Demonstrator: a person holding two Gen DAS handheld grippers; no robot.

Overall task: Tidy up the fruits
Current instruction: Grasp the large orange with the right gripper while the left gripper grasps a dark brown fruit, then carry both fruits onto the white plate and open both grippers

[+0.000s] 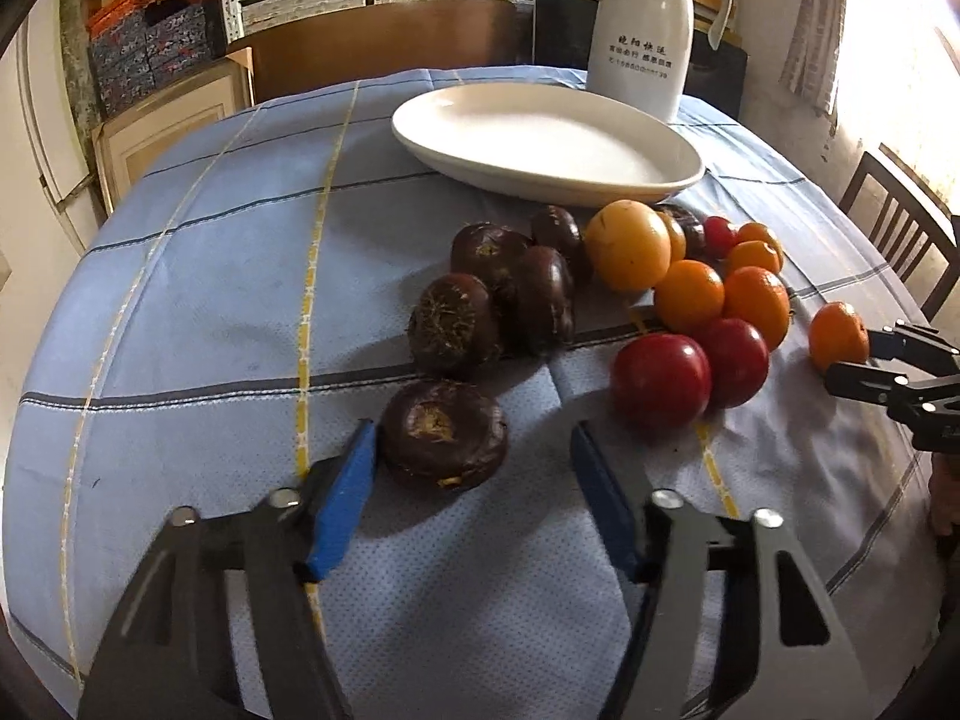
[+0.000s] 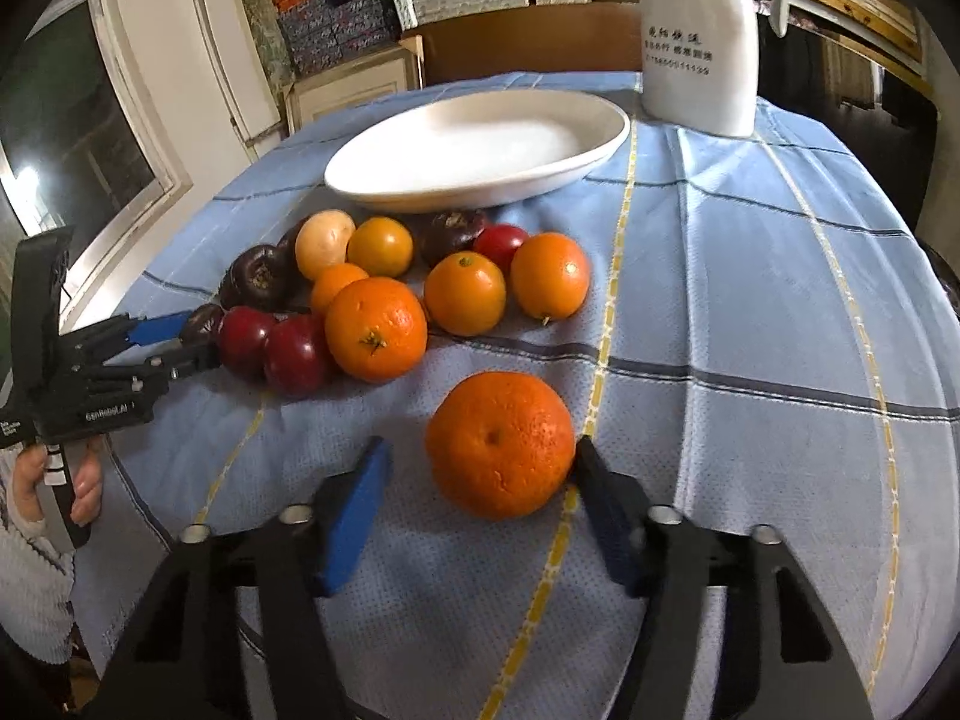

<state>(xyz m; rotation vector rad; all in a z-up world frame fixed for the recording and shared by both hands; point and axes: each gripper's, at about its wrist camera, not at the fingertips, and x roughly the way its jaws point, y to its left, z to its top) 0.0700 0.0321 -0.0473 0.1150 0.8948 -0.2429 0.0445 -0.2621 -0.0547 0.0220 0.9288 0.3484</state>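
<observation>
My left gripper (image 1: pixel 474 438) is open on the blue checked cloth. A dark brown water chestnut (image 1: pixel 444 433) lies between its fingers, against the left blue pad. My right gripper (image 2: pixel 480 456) is open around a lone orange mandarin (image 2: pixel 501 443), which touches the right finger. That mandarin also shows in the left wrist view (image 1: pixel 838 336), at the right gripper's tips. A pile of water chestnuts (image 1: pixel 492 288), mandarins (image 2: pixel 375 327) and red fruits (image 1: pixel 660 378) lies in front of an empty white oval plate (image 1: pixel 546 144).
A white thermos jug (image 2: pixel 699 36) stands behind the plate at the far table edge. A wooden chair (image 1: pixel 900 240) stands at the table's right side. Shelves and boxes fill the background. A window is at the left in the right wrist view.
</observation>
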